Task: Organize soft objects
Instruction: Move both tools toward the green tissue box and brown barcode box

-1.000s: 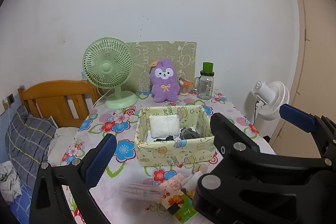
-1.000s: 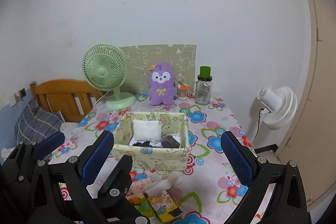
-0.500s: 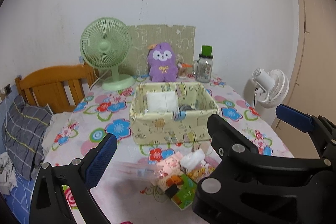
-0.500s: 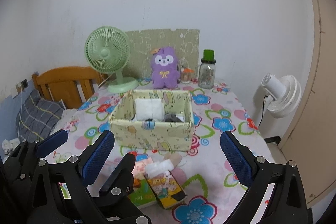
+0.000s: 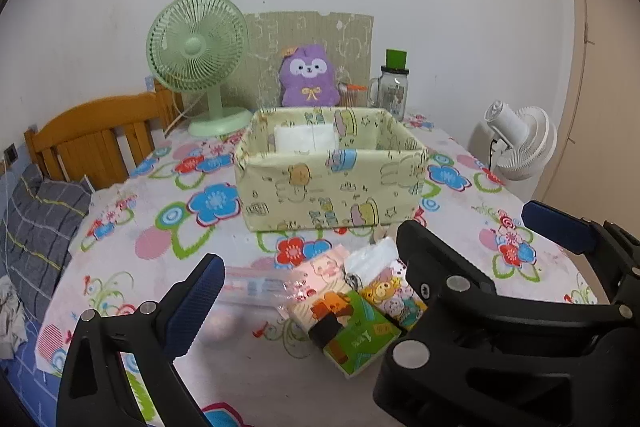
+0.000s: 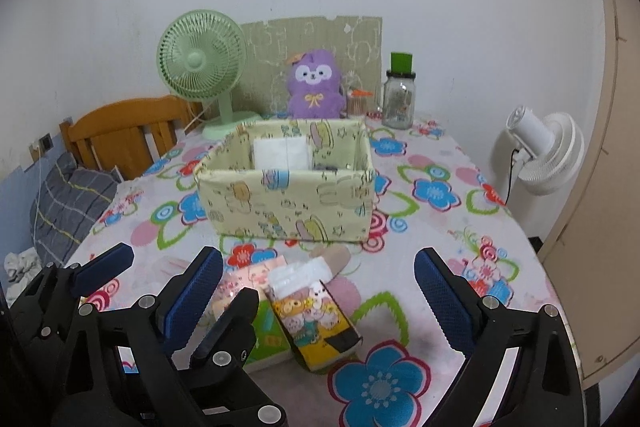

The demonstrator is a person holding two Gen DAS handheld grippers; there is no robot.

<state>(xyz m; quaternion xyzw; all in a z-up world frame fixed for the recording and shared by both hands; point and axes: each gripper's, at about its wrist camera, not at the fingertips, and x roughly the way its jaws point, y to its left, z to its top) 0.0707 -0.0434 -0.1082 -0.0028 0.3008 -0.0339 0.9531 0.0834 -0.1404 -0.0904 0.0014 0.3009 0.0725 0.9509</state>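
tabletop (image 5: 248, 247): floral cloth, carries everything; wooden headboard (image 5: 96, 143) and grey plaid bedding (image 5: 36, 223) off its 9 o'clock edge.
fabric bin (image 5: 332, 183): pale yellow, cartoon print, mid-tabletop, 12 o'clock from both grippers; white folded cloth (image 5: 306, 139) stands against its back wall.
tissue packs (image 5: 348, 307): soft packets clustered just in front of the bin, overlapping; pink one, green one, yellow bear-print one with white tissue poking out.
clear plastic packet (image 5: 256, 285): flat, at 9 o'clock of the packs, touching them.
left gripper (image 5: 308, 287): jaws wide apart, nothing between the pads; hovers near the packs, which lie in the gap.
right gripper (image 6: 320, 291): jaws wide apart, holding nothing; packs lie between the fingers.
in the way: right gripper's black body crosses the left view at 4 o'clock, hiding the packs' right edge; left gripper's body covers the green pack's corner in the right view at 7 o'clock.
back row: green desk fan (image 5: 200, 67) at 11 o'clock, purple plush (image 5: 307, 77) at 12 in front of a patterned board (image 5: 320, 39), glass jar (image 5: 394, 91) with green lid at 1.
white floor fan (image 5: 520, 143): off the tabletop, 2 o'clock.
right view only: beige roll (image 6: 334, 259) between bin and packs; dark item (image 6: 328, 167) low inside the bin, cannot tell what.
left view only: clear packet's full length.
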